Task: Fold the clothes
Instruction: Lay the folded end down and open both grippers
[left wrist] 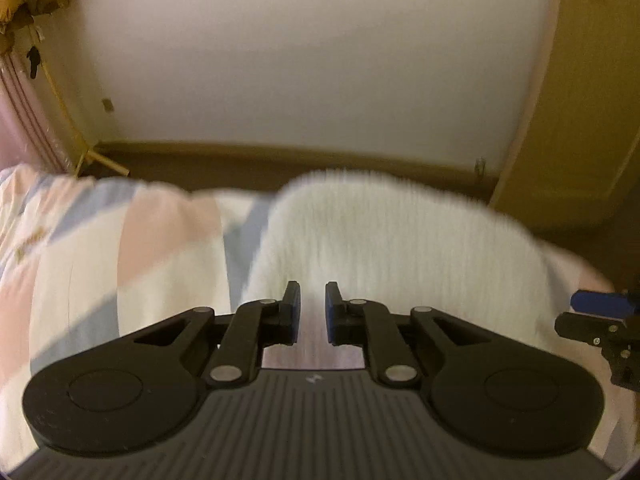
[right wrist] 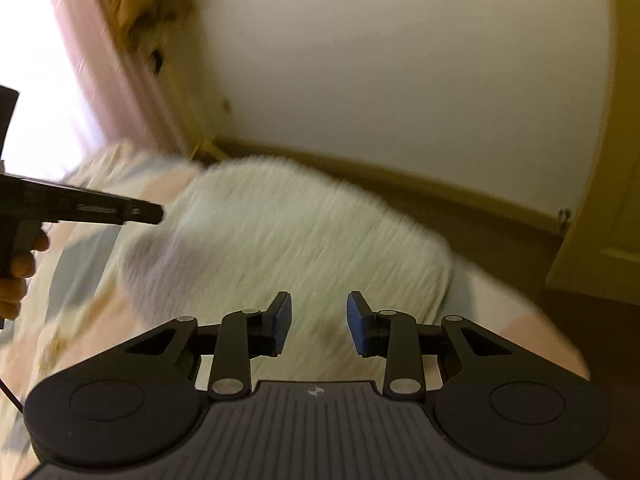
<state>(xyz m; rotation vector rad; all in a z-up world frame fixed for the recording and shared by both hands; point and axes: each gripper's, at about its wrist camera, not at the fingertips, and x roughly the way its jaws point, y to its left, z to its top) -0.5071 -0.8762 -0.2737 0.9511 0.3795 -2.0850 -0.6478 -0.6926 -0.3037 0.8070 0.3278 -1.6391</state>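
Both views are pretty motion-blurred, so fine detail is mush. Closest in, the left tool (left wrist: 313, 312) has its blue pads sitting a little apart with nothing pinched between them, hovering right over the near edge of the white ribbed sweater (left wrist: 384, 236). The right tool (right wrist: 319, 324) is spread wider, also holding nothing, above the same knit sweater (right wrist: 288, 240).

The sweater lies in a rounded heap on a bed covered by a patchwork bedspread (left wrist: 100, 248) in pink, cream and blue-grey blocks. In the left view the right tool pokes in at the right edge; in the right view the left tool comes in from the left, with the person's fingers (right wrist: 18, 268) wrapped around its handle.

Past the bed there's brown floor (left wrist: 280, 164), then a plain white wall (left wrist: 320, 52), a pink curtain (right wrist: 100, 60) on the left and a yellowish door (left wrist: 592, 100) on the right.
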